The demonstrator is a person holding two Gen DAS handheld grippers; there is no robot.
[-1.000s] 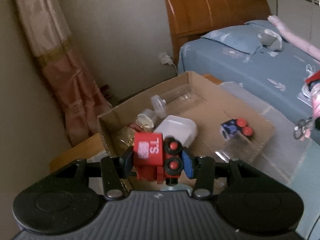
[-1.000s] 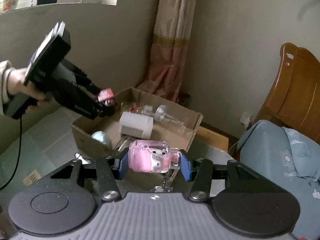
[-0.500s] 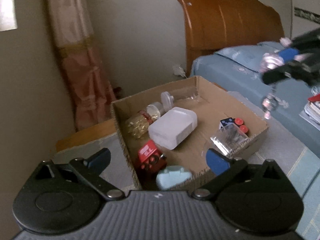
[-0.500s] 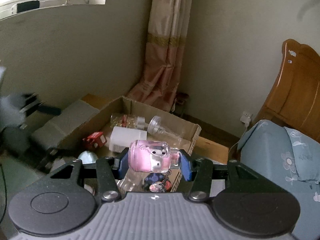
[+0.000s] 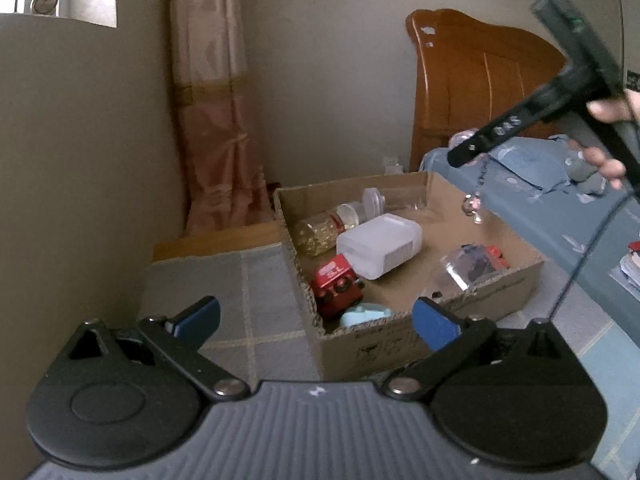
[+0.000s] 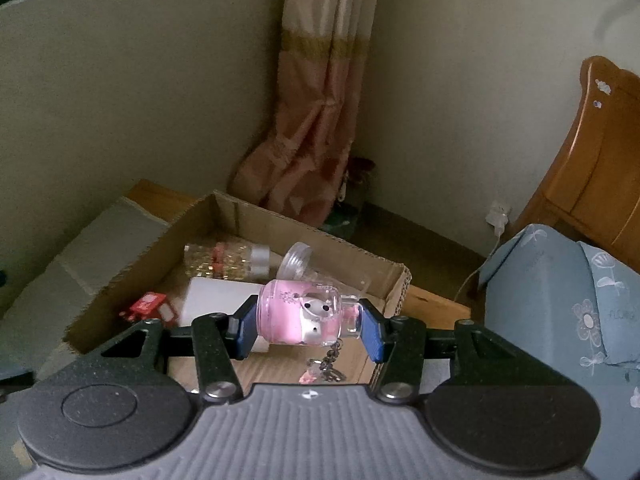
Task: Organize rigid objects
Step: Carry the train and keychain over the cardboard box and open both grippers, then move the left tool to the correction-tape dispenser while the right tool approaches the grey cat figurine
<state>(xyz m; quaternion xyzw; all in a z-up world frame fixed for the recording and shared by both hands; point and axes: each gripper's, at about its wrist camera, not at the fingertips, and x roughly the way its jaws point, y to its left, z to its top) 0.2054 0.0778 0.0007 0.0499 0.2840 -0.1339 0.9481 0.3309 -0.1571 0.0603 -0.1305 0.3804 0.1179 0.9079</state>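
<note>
A cardboard box (image 5: 404,344) sits on a grey mat. It holds a red toy train (image 5: 334,284), a white plastic case (image 5: 380,246), a bottle of gold beads (image 5: 320,232), a clear jar (image 5: 396,200), a clear cup (image 5: 460,270) and a light blue object (image 5: 366,316). My left gripper (image 5: 316,320) is open and empty, pulled back from the box's near corner. My right gripper (image 6: 308,328) is shut on a small pink bottle (image 6: 304,314) with a dangling keychain (image 6: 324,368), held above the box (image 6: 396,292). In the left wrist view the right gripper (image 5: 460,152) hovers over the box's far side.
A bed with blue bedding (image 5: 560,208) and a wooden headboard (image 5: 472,92) stands to the right of the box. A pink curtain (image 5: 216,120) hangs in the corner behind it. A beige wall runs along the left.
My left gripper let go of the red toy train into the box, opened and drew back. My right gripper carried the pink bottle to above the box.
</note>
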